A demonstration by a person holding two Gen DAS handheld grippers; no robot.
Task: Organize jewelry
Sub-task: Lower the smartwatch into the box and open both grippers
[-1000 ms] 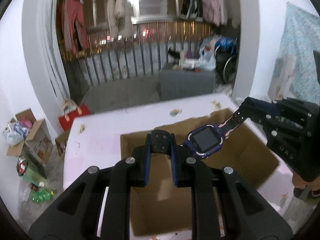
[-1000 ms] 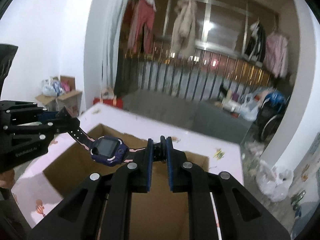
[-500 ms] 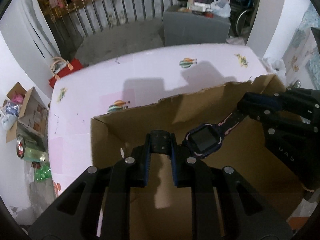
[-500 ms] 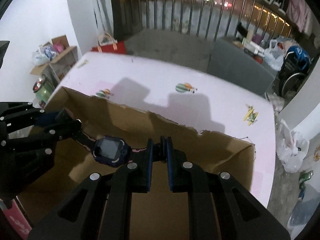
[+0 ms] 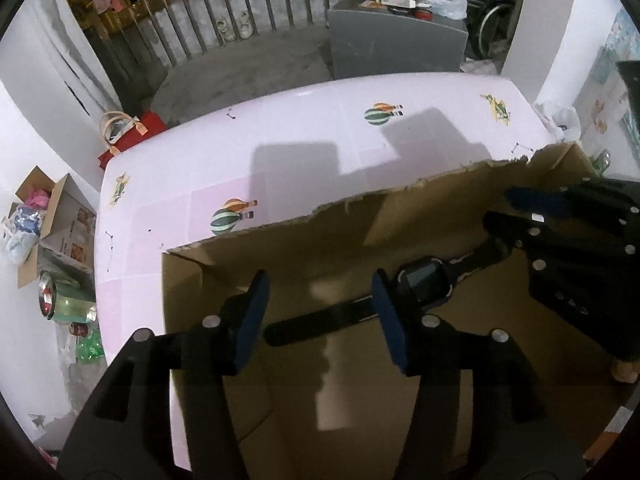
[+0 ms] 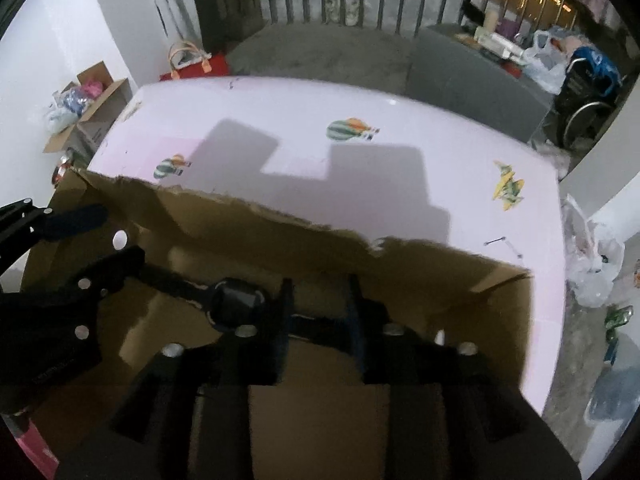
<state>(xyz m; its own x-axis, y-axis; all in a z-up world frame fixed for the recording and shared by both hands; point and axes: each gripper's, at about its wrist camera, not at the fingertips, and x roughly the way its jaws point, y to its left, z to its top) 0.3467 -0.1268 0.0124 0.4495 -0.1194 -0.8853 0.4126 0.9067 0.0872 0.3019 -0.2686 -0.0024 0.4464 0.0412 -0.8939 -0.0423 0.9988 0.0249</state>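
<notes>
- a children's smartwatch (image 5: pixel 426 282) is sitting inside an open cardboard box (image 5: pixel 280 240): rounded-square dark case, glossy black screen, and a flat matte strap running out from each side.
- its long axis is running across the box, roughly parallel to the torn back wall; in the left wrist view one strap end is pointing lower left and the other upper right, and the screen is facing up toward the cameras.
- the box is plain brown corrugated card with a ragged, torn upper rim (image 6: pixel 280 216); it is standing on a glossy pale pink table (image 5: pixel 280 128) printed with small hot-air balloon motifs.
- the left gripper (image 5: pixel 320 312), black plastic with flat blue pads (image 5: pixel 250 316), has just been opening; its jaws are standing wide apart, one strap is lying in the gap, and neither pad is pressing on it.
- the right gripper (image 6: pixel 320 314) has also just been opening; its jaws are standing apart with the other strap between them, though this view is blurred and dark, so whether a pad is touching the strap cannot be told.
- both grippers are pointing steeply down into the box, one at each end of the watch.
</notes>
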